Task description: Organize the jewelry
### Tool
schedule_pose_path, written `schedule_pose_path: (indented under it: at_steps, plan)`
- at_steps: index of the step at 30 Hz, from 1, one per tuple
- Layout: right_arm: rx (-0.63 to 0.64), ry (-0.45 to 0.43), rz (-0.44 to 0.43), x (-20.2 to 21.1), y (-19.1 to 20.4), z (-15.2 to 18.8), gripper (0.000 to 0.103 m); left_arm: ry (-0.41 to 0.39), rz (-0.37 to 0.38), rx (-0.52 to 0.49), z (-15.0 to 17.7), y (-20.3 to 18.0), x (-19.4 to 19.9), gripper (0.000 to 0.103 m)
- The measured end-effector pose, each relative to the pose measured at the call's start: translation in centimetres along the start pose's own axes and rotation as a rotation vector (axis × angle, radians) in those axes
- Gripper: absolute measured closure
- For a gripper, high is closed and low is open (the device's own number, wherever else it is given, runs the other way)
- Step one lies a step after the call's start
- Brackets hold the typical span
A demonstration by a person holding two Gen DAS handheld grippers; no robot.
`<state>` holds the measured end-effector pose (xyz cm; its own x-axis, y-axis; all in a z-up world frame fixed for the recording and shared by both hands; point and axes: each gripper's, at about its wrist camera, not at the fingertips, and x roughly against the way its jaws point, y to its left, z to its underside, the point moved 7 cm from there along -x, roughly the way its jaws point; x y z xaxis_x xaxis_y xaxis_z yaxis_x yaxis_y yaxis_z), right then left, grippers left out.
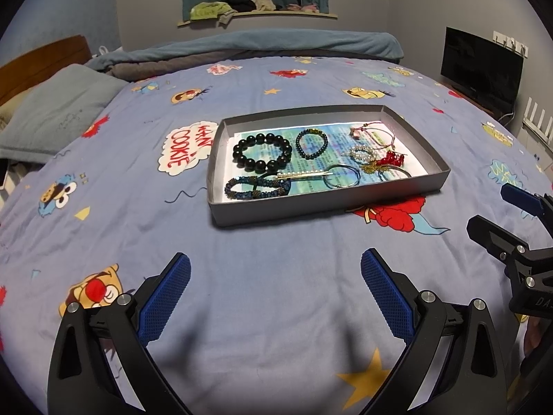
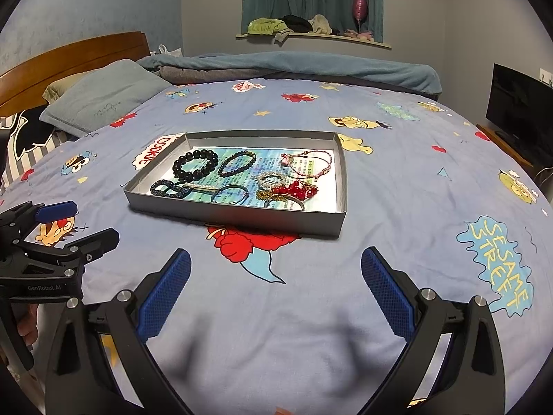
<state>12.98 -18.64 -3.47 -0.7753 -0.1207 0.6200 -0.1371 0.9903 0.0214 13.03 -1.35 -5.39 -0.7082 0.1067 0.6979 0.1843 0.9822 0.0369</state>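
Jewelry (image 1: 312, 159) lying in grey tray (image 1: 311, 207) on bed (image 1: 276, 276), my 2 hand-held grippers, left hand-held gripper (image 1: 275, 266) and right hand-held gripper (image 2: 275, 264), both spread wide, empty.

A shallow grey cardboard tray (image 1: 311, 204) sits in the middle of a blue cartoon-print bedsheet (image 1: 276, 294). A printed paper sheet (image 1: 312, 173) lies in the tray, under the jewelry. A big black bead bracelet (image 1: 261, 150) lies at the back left, with a small dark bead bracelet (image 1: 311, 143) just right of it. A pink cord bracelet (image 1: 373, 133) lies at the back right. A red bead cluster (image 1: 392, 159) lies in front of the cord. A grey pillow (image 1: 58, 110) lies far left, and a rolled blue blanket (image 1: 276, 43) lies behind the tray.
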Motion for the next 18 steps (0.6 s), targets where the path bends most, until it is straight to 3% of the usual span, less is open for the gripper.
schedule_pose_path:
  at_steps: [18]
  plan:
    - [0.000, -0.001, 0.002, -0.24, 0.05, 0.19, 0.006, -0.005, 0.006, -0.003, -0.20, 0.02, 0.11, 0.005]
